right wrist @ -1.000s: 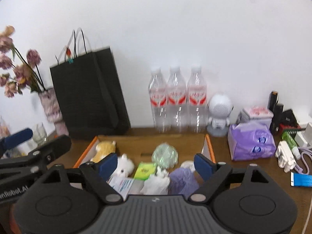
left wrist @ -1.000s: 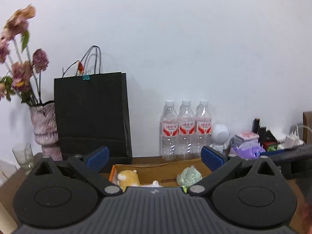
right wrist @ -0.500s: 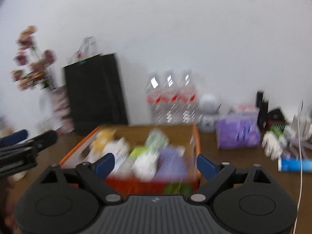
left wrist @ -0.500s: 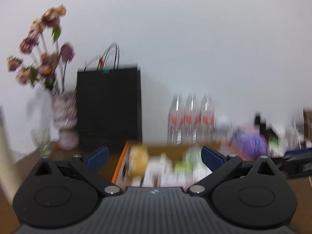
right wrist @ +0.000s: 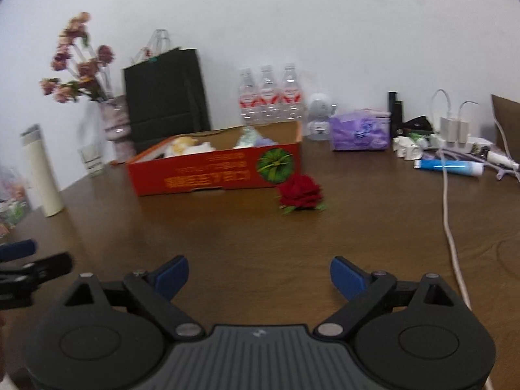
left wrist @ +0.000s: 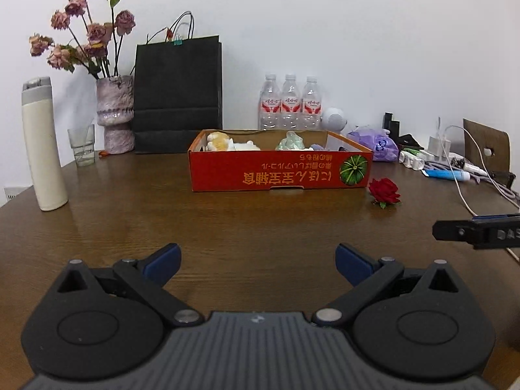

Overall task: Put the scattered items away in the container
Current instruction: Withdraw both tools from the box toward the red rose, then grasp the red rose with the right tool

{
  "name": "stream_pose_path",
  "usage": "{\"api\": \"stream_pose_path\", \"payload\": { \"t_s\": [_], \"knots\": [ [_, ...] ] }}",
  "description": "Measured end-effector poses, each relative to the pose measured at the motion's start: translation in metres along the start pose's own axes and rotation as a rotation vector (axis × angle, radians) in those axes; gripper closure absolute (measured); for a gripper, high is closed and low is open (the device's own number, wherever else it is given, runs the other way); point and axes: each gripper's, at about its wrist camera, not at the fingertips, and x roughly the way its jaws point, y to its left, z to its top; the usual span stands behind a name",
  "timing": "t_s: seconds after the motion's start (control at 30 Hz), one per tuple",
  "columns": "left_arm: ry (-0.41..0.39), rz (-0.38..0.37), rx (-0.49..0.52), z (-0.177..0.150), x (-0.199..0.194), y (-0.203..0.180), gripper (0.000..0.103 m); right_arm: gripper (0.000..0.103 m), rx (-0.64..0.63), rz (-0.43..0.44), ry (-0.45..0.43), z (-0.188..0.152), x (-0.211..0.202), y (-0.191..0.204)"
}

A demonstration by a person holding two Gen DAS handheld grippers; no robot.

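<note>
Meanwhile, both the left claw [left wrist: 256,261] and the right claw [right wrist: 259,273] gape wide and empty above the brown wooden bench [left wrist: 260,221], the right's jaws having just been opening. A red fabric rose [right wrist: 300,192] lies on the bench just beside the red cardboard box [right wrist: 214,175] holding plush toys.

You're in a home room; wooden table [left wrist: 227,227], vase of dried flowers [left wrist: 115,113], water bottles [left wrist: 289,104], chargers [left wrist: 438,144].
</note>
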Motion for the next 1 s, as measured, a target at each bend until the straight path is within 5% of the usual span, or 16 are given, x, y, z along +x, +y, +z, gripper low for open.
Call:
{"api": "stream_pose_path", "payload": {
  "t_s": [0.43, 0.57, 0.63, 0.77, 1.0],
  "knots": [
    [-0.015, -0.011, 0.038, 0.029, 0.054, -0.011, 0.0, 0.015, 0.037, -0.119, 0.078, 0.067, 0.152, -0.027],
    [0.005, 0.002, 0.032, 0.028, 0.068, -0.011, 0.0, 0.023, 0.07, -0.115, 0.101, 0.072, 0.172, -0.028],
    [0.014, -0.003, 0.023, 0.029, 0.074, -0.012, 0.0, 0.035, 0.044, -0.141, 0.13, 0.073, 0.182, -0.025],
    [0.015, -0.001, 0.022, 0.03, 0.08, -0.014, 0.0, 0.052, 0.006, -0.113, 0.126, 0.07, 0.18, -0.018],
    [-0.022, 0.038, 0.007, 0.038, 0.071, -0.016, 0.0, 0.053, -0.003, -0.026, 0.019, 0.064, 0.119, 0.002]
  ]
}}
